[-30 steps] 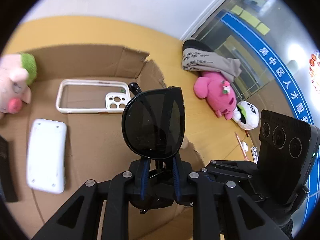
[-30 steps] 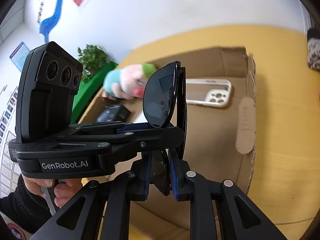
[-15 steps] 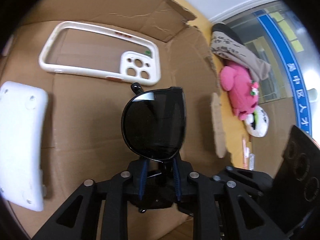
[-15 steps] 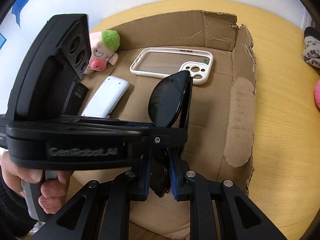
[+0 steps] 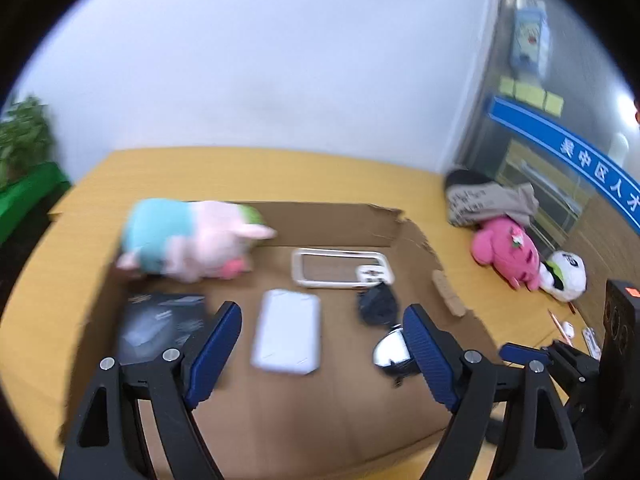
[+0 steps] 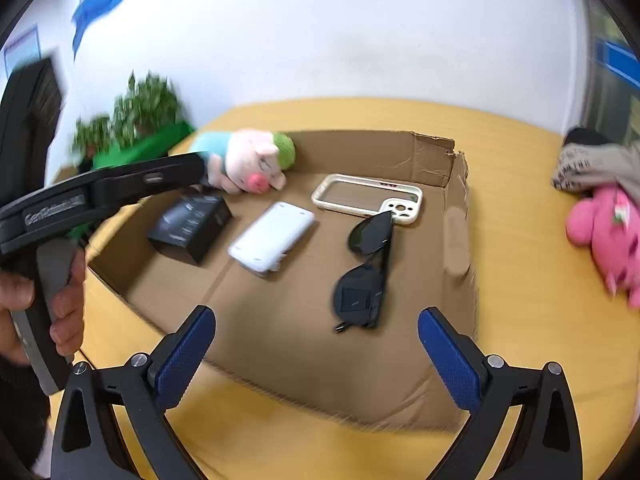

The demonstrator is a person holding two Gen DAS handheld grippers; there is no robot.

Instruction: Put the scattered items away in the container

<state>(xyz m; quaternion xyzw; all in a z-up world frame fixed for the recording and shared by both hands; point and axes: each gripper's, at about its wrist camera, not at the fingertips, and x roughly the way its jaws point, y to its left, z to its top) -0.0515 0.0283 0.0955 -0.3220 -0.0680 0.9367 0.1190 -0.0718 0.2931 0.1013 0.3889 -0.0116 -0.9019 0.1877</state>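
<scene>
Since a second ago both jaws have just been opening and now stand wide and empty; the sunglasses [image 6: 366, 268] lie in the cardboard box [image 6: 460, 208]. Next: the pink plush [image 6: 608, 232] at 3 o'clock on the table [image 6: 528, 312].

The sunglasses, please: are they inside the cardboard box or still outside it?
Inside: the sunglasses lie on the cardboard box floor, free of both grippers.

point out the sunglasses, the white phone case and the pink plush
sunglasses [image 6: 362, 300], right wrist view, on the nearer dark lens
white phone case [image 6: 402, 210], right wrist view, on its camera cutout corner
pink plush [image 6: 600, 228], right wrist view, on its body
</scene>
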